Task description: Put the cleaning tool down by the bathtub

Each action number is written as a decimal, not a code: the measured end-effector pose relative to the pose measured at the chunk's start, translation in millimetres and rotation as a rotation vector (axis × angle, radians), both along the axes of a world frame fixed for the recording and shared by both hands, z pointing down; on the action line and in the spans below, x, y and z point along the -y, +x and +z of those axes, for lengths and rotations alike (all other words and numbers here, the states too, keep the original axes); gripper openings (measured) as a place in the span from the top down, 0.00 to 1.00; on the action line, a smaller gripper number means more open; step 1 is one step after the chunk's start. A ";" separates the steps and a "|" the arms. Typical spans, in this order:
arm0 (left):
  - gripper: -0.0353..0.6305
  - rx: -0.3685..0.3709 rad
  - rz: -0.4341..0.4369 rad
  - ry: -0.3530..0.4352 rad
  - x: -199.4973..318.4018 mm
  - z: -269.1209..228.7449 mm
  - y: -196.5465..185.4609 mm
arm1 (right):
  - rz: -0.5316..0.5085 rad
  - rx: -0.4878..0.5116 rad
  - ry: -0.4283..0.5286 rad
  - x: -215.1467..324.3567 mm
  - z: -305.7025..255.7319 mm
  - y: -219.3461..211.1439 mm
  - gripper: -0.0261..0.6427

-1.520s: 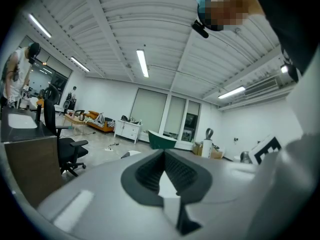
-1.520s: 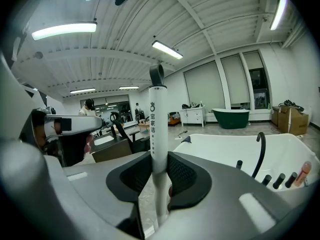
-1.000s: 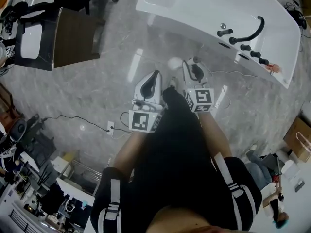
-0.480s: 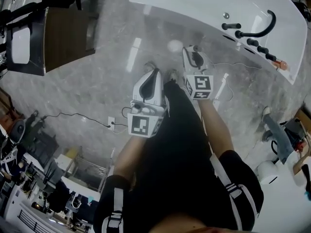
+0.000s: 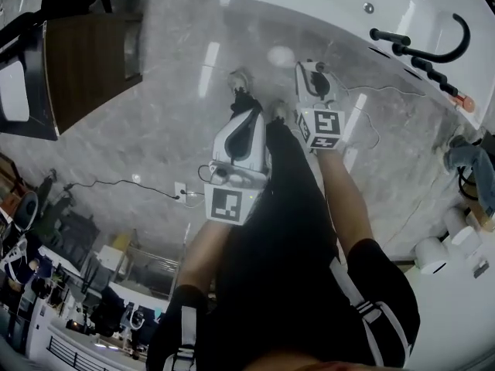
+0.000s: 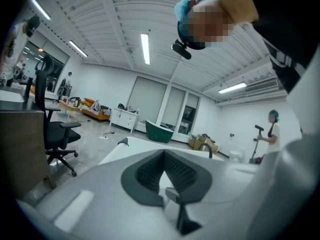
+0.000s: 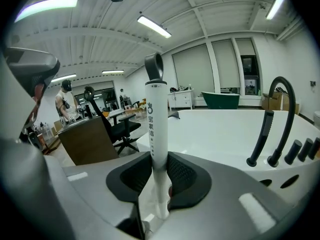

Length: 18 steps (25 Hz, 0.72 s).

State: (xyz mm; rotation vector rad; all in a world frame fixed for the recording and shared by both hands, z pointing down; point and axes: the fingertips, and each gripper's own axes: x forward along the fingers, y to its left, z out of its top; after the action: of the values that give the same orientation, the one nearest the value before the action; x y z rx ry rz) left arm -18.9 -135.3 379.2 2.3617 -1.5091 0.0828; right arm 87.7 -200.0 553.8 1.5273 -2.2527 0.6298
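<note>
Right gripper view is showing the right gripper (image 7: 159, 173) pinching the white handle of the cleaning tool (image 7: 156, 116). The handle is standing up between the pads, with the white bathtub (image 7: 220, 134) right behind it. The left gripper (image 6: 164, 154) is carrying nothing, its jaws pressed together at the tips. Seen from the head view, both grippers are hanging over the grey floor (image 5: 155, 130), just beside the tub.

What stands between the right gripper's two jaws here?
The white cleaning tool's cylindrical handle, topped by a grey loop, stands upright there, gripped by the right gripper's jaws. The right gripper view shows it.
</note>
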 end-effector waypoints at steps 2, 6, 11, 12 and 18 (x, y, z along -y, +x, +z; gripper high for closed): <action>0.94 0.002 0.021 0.007 14.1 11.3 -4.6 | 0.004 -0.011 -0.005 8.0 15.8 -4.1 0.82; 0.94 -0.016 0.046 0.017 49.2 33.6 -17.9 | 0.025 -0.022 -0.018 27.6 48.3 -16.3 0.82; 0.94 -0.023 0.097 0.029 70.7 57.7 -26.2 | 0.052 -0.019 -0.026 39.2 76.3 -26.9 0.82; 0.94 -0.027 0.103 0.027 73.3 63.4 -27.1 | 0.058 -0.020 -0.027 40.7 80.9 -27.7 0.82; 0.94 -0.028 0.104 0.029 88.8 90.1 -31.7 | 0.070 -0.028 -0.037 49.2 108.5 -30.1 0.82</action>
State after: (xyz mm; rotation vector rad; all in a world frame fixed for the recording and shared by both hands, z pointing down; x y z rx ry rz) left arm -50.5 -224.1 469.3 2.4535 -1.3832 0.0531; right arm 57.6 -249.2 662.2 1.5936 -2.1632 0.6614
